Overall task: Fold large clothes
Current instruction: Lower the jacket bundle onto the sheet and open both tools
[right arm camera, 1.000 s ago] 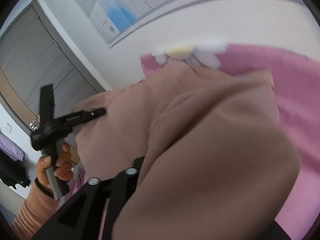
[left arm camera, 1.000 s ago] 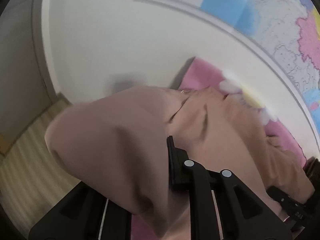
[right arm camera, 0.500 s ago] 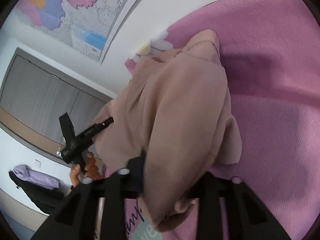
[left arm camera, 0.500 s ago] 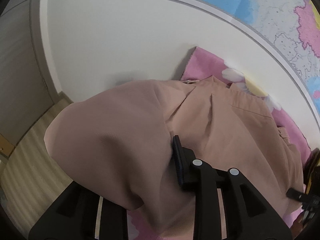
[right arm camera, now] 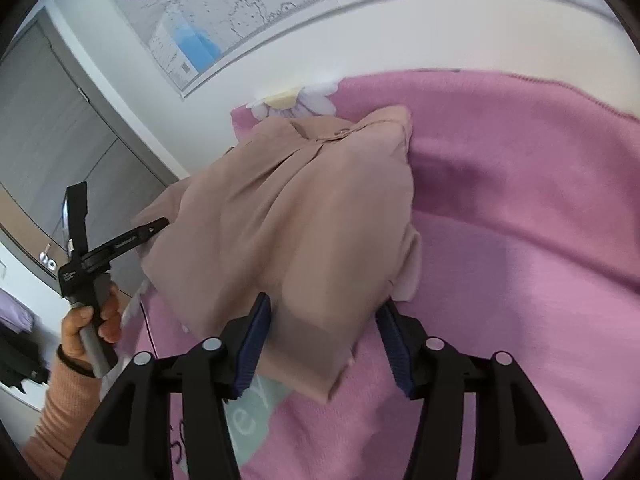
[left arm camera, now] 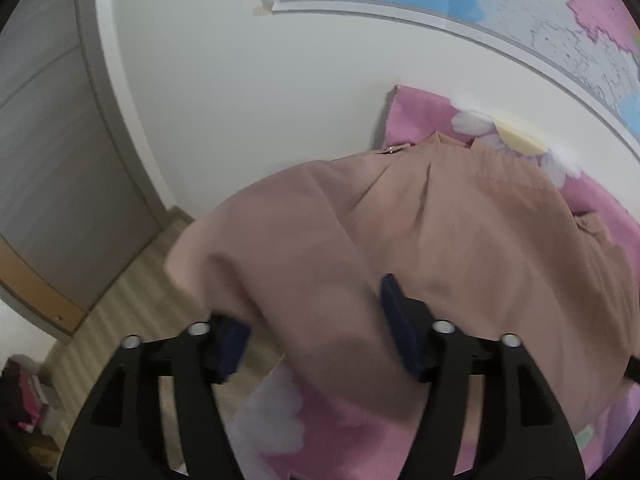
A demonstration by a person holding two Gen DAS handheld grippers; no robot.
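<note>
Both claws are opening: the left claw (left arm camera: 316, 330) and right claw (right arm camera: 322, 338) each have the near edge of the folded tan shirt (right arm camera: 304, 216) between loose pads. The shirt lies on the pink blanket (right arm camera: 520, 248) by the wall (left arm camera: 240, 100), with bare blanket to its right.

Garment (left arm camera: 420, 240) near fold blurred — left fingertips (left arm camera: 230, 344) smeared.

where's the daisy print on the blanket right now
In the right wrist view the daisy print sits at the far left corner of the pink blanket, against the wall under the map, just beyond the collar end of the folded beige shirt.
</note>
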